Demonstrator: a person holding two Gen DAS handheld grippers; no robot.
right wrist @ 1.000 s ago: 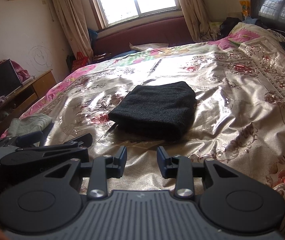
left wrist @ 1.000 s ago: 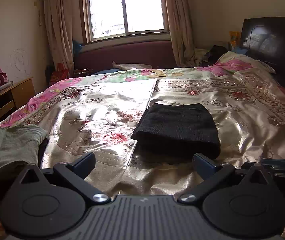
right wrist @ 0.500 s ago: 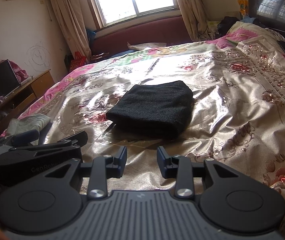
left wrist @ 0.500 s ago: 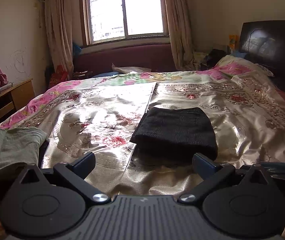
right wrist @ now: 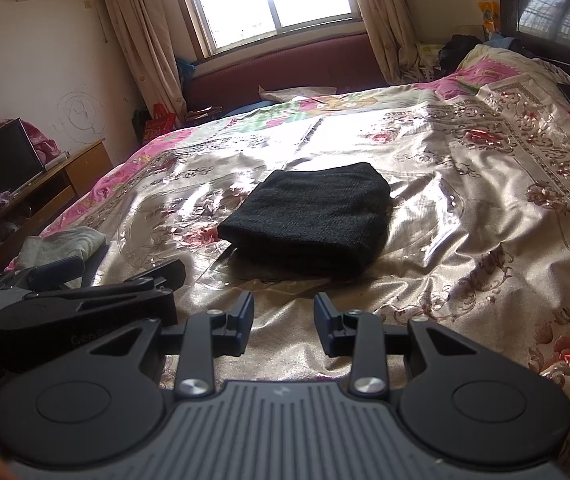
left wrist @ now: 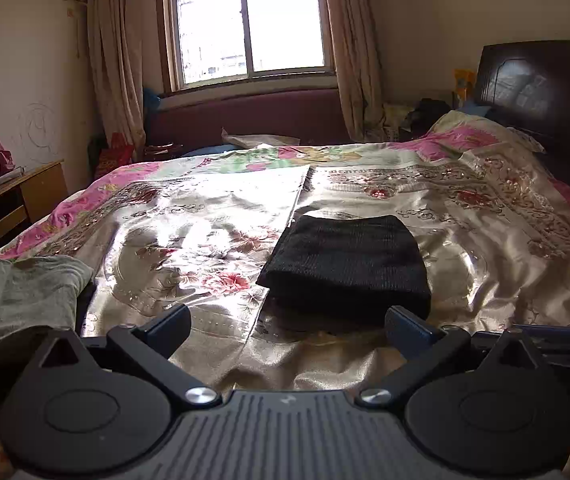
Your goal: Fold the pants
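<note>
The black pants (left wrist: 349, 260) lie folded into a compact rectangle on the floral satin bedspread (left wrist: 485, 240), in the middle of the bed; they also show in the right wrist view (right wrist: 313, 216). My left gripper (left wrist: 287, 326) is open wide and empty, just short of the pants' near edge. My right gripper (right wrist: 283, 326) is open with a narrower gap, empty, held back from the pants. The left gripper's body shows at the left of the right wrist view (right wrist: 85, 300).
A grey-green garment (left wrist: 25, 296) lies at the bed's near left edge. A wooden cabinet (left wrist: 13, 200) with a dark screen stands left. A dark headboard (left wrist: 545, 92) is at the right. A window and maroon bench (left wrist: 253, 116) are beyond the bed.
Both grippers have drawn back and risen a little from the folded pants. Neither jaw opening has changed.
</note>
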